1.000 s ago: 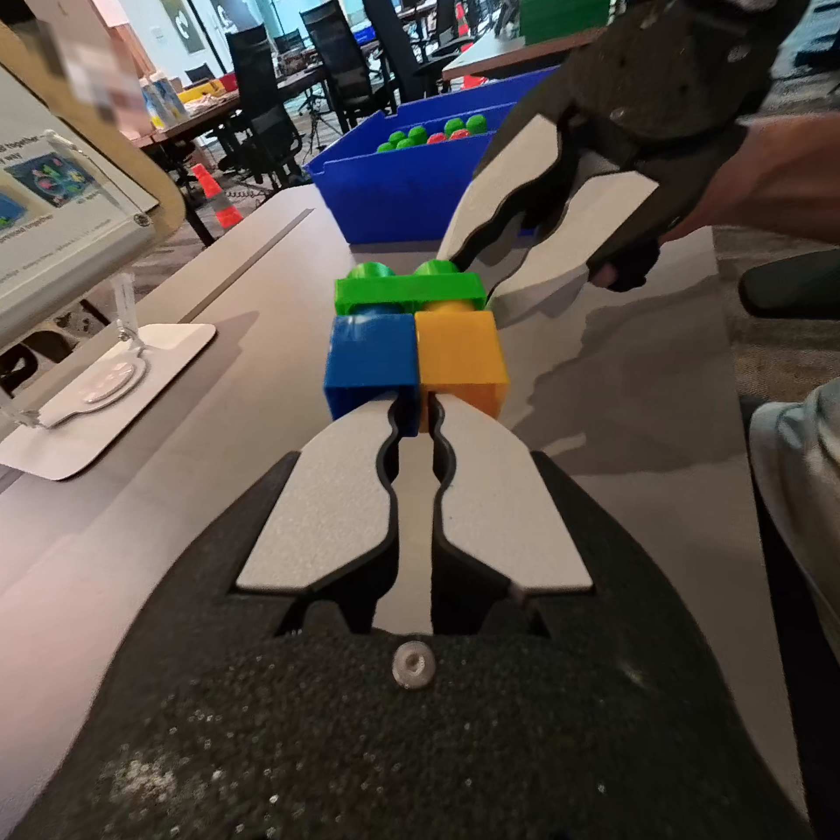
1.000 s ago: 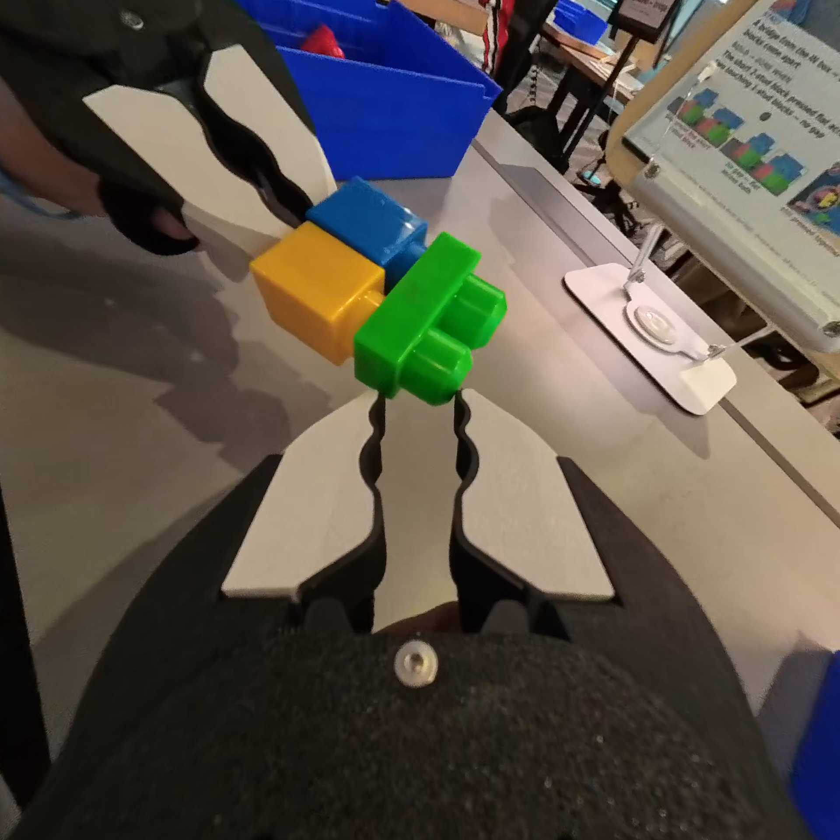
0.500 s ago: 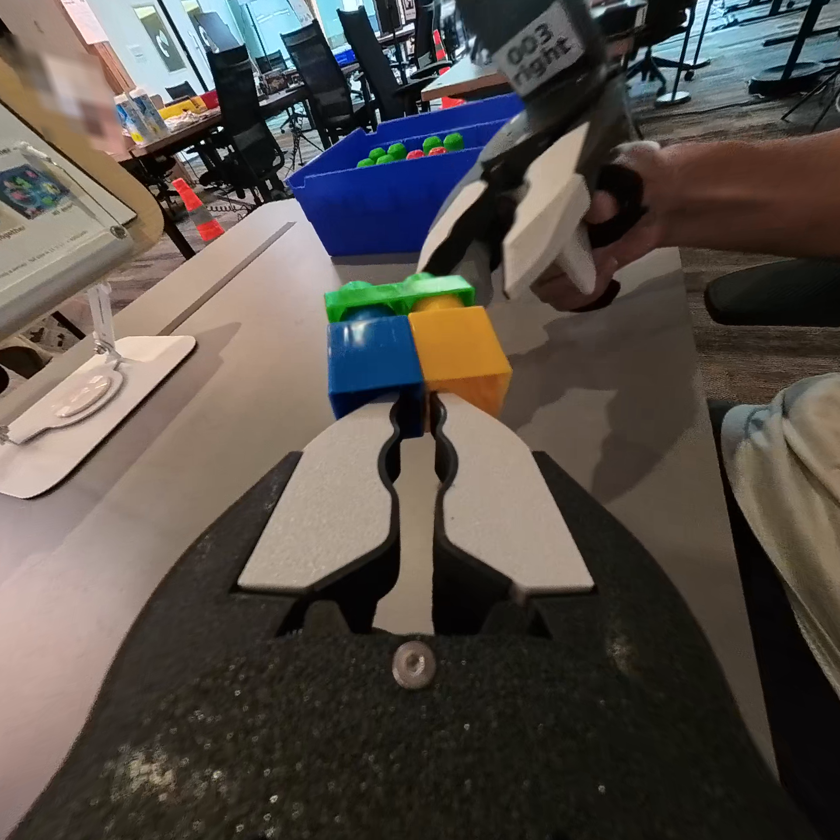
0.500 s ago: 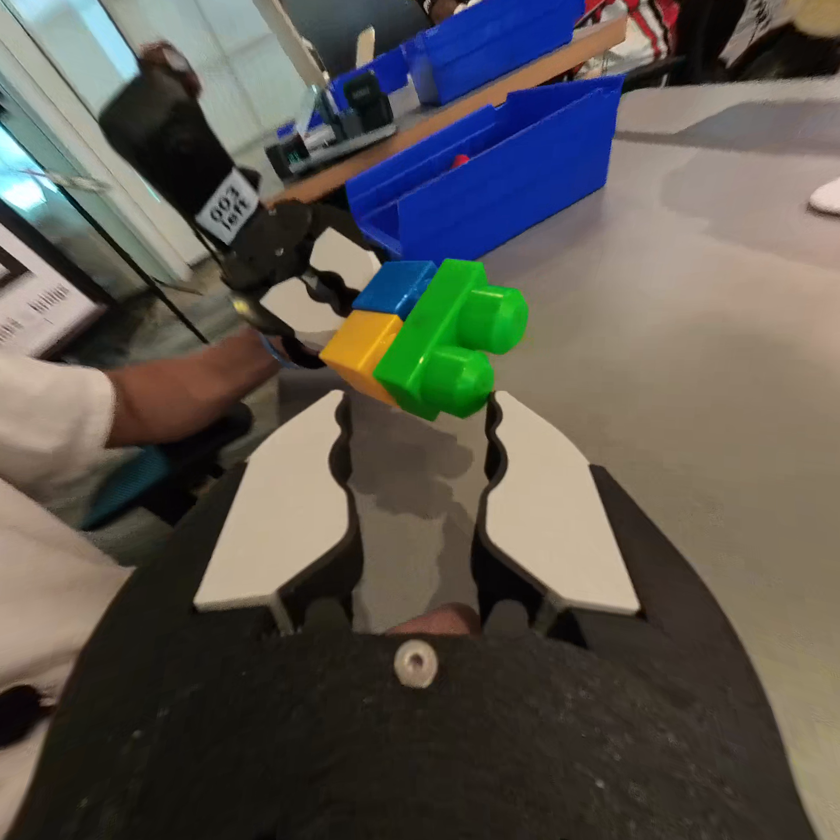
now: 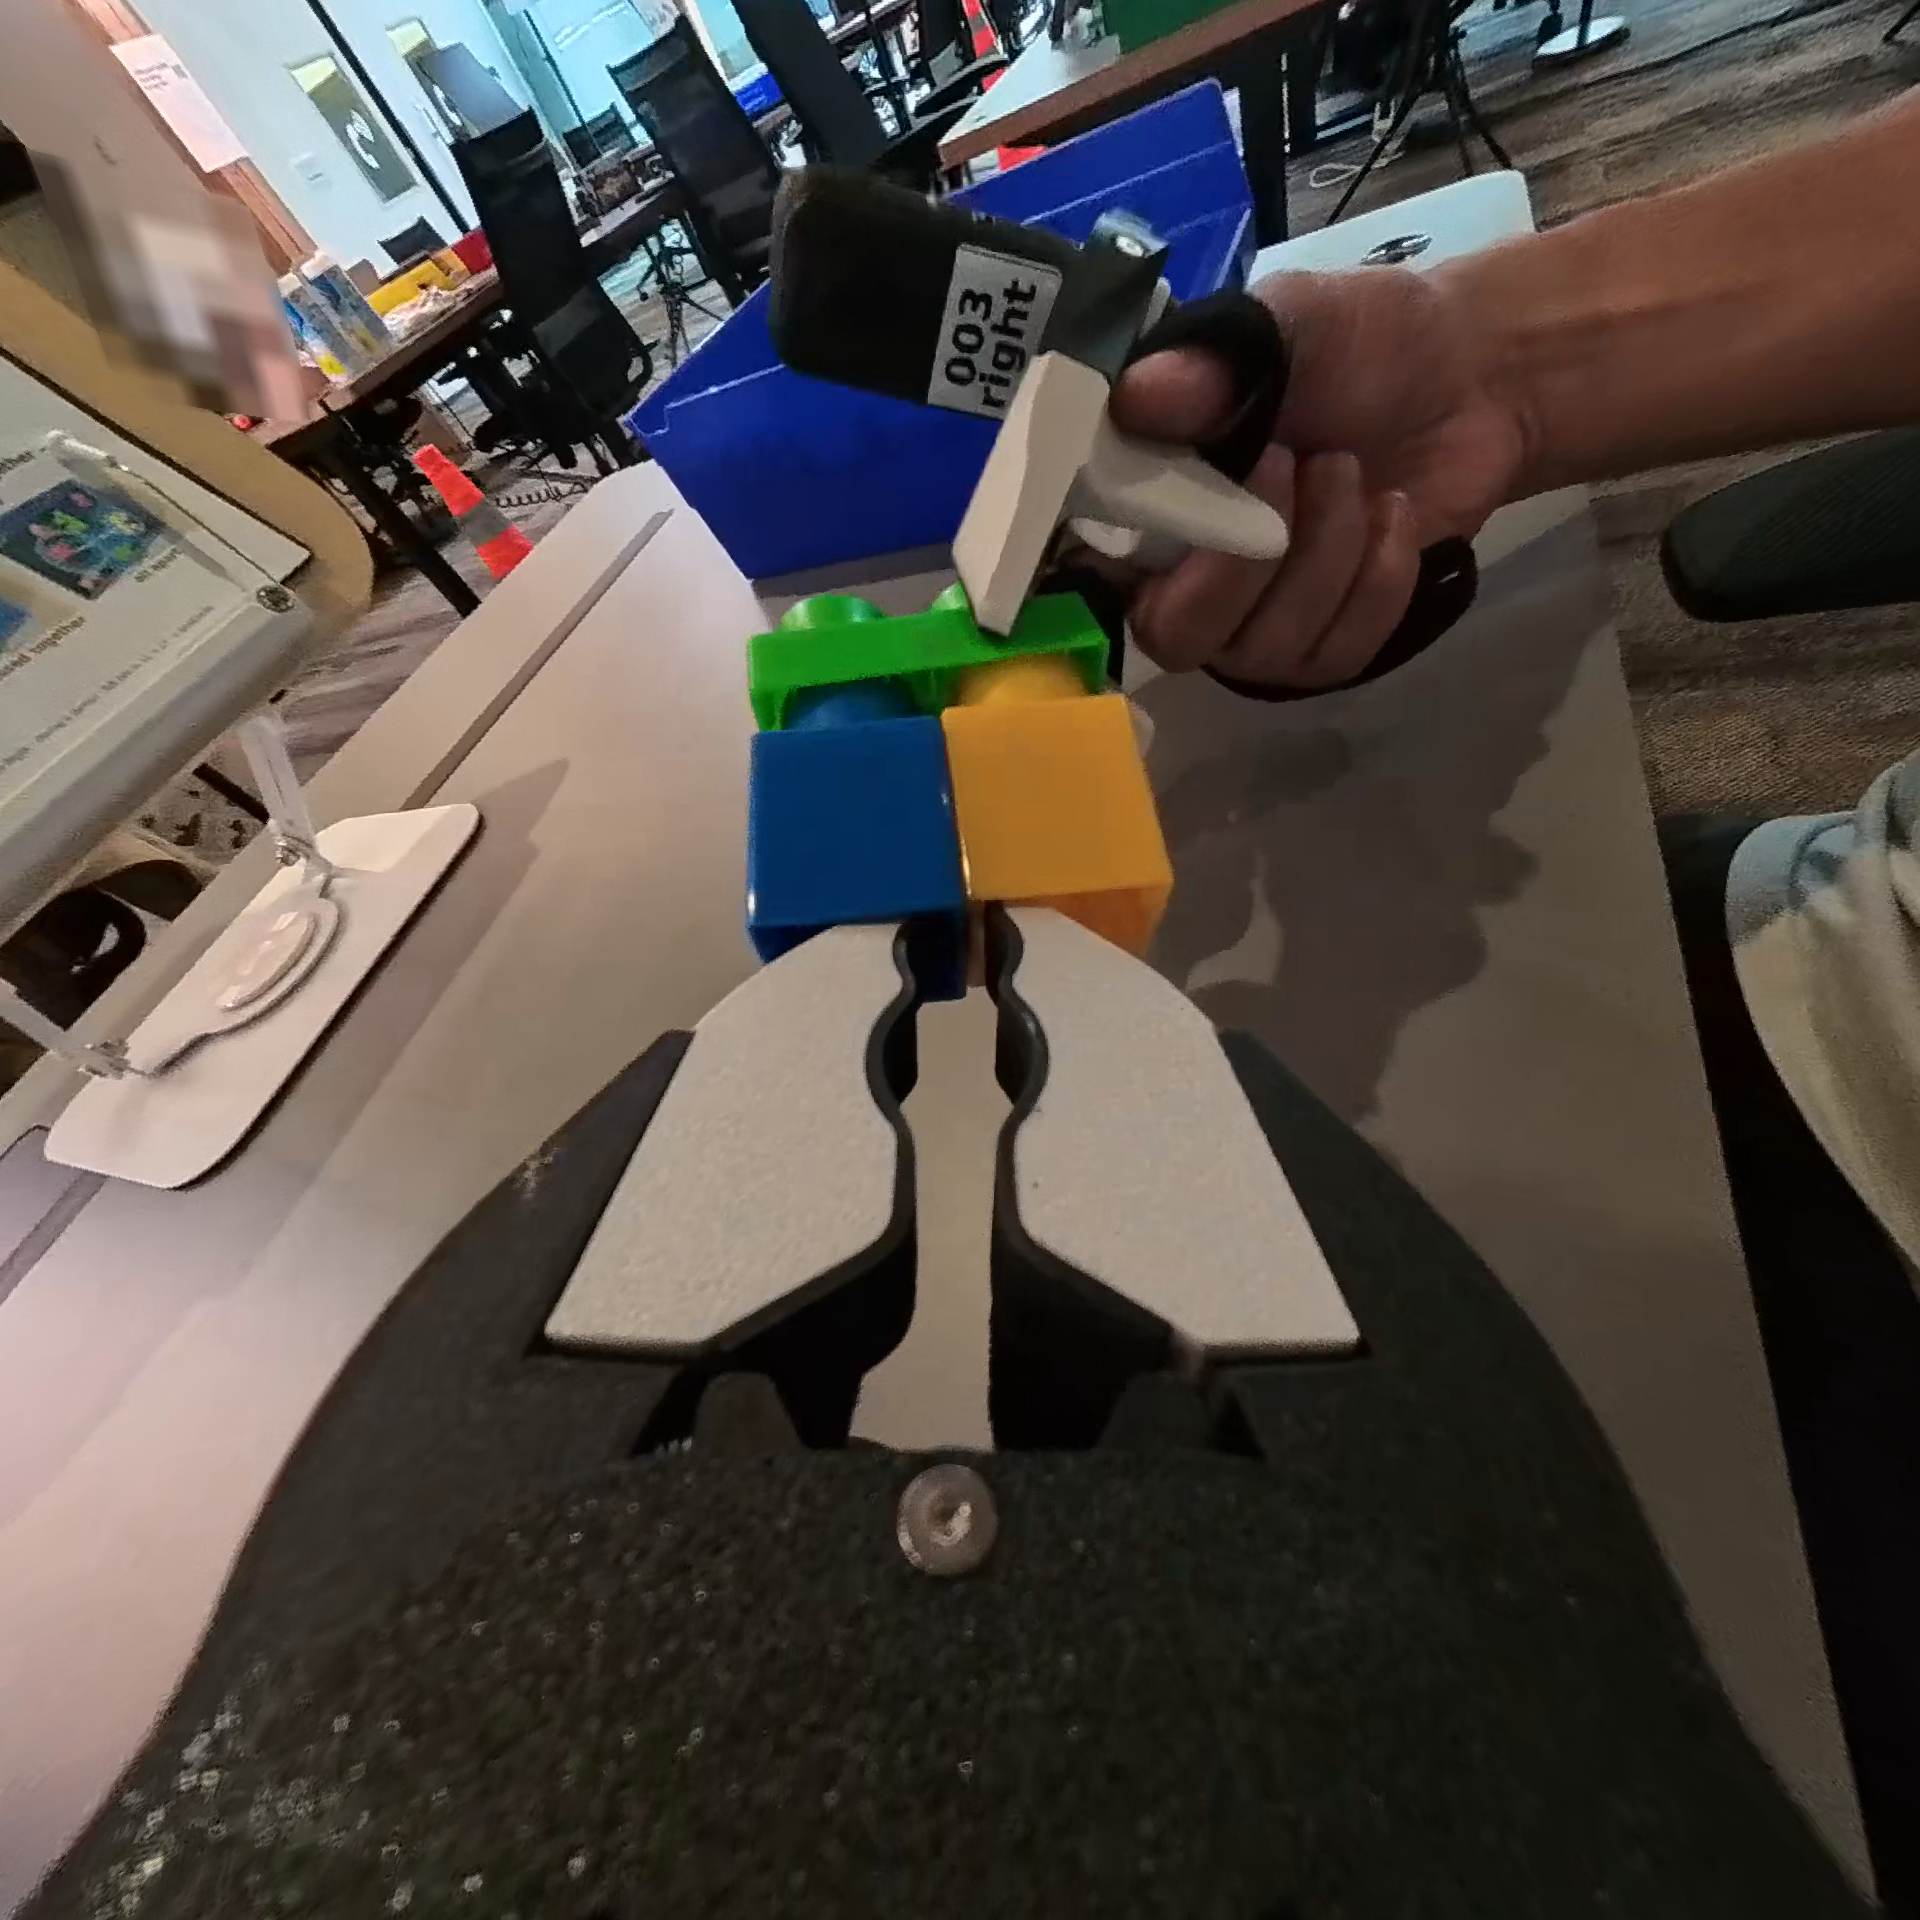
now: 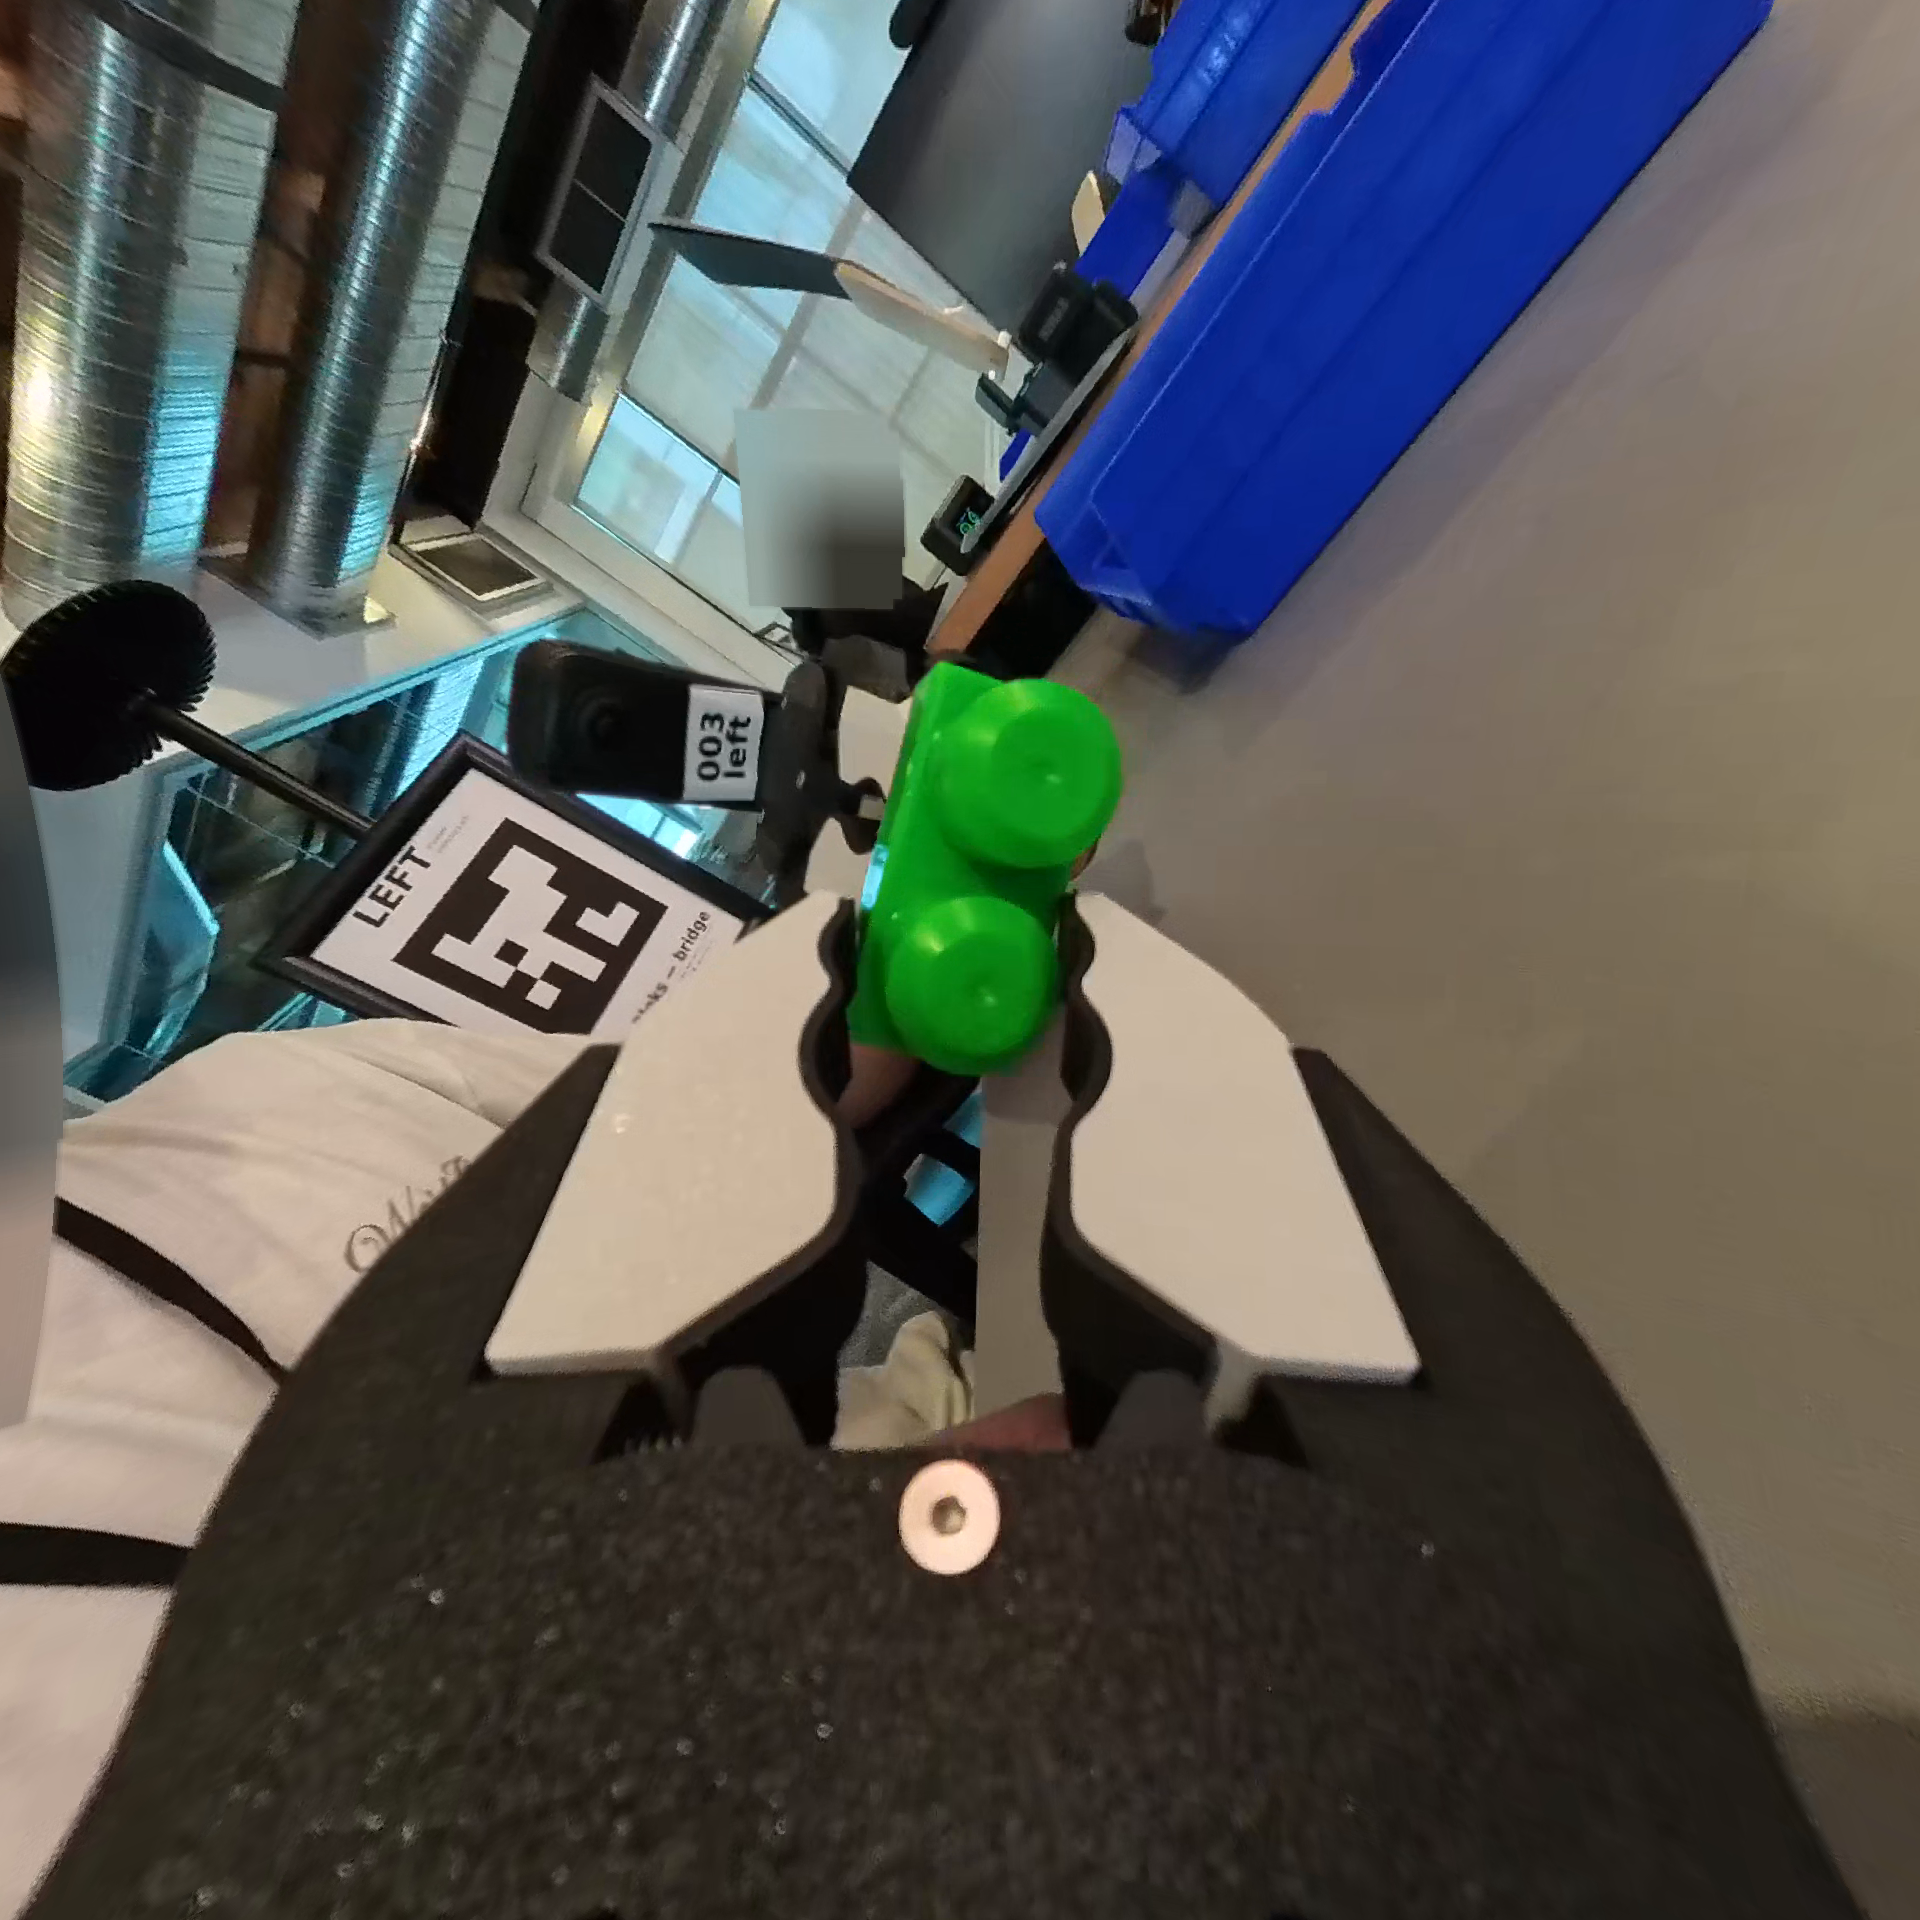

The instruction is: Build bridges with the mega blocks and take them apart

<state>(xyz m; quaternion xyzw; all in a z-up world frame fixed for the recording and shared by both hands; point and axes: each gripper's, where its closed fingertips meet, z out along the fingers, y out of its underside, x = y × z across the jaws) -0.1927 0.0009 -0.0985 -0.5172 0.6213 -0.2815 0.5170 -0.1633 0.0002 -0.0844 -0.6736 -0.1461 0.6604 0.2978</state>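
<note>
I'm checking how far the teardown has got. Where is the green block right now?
The green block is on the studs of the blue block and yellow block, held above the table; in the right wrist view it sits between the right gripper fingers.

- The left gripper points forward, level, its fingers nearly together, pinching where two blocks meet.
- The right gripper, rolled sideways in a hand, has fingers flanking a block's end.

Open office: desks, swivel chairs
</note>
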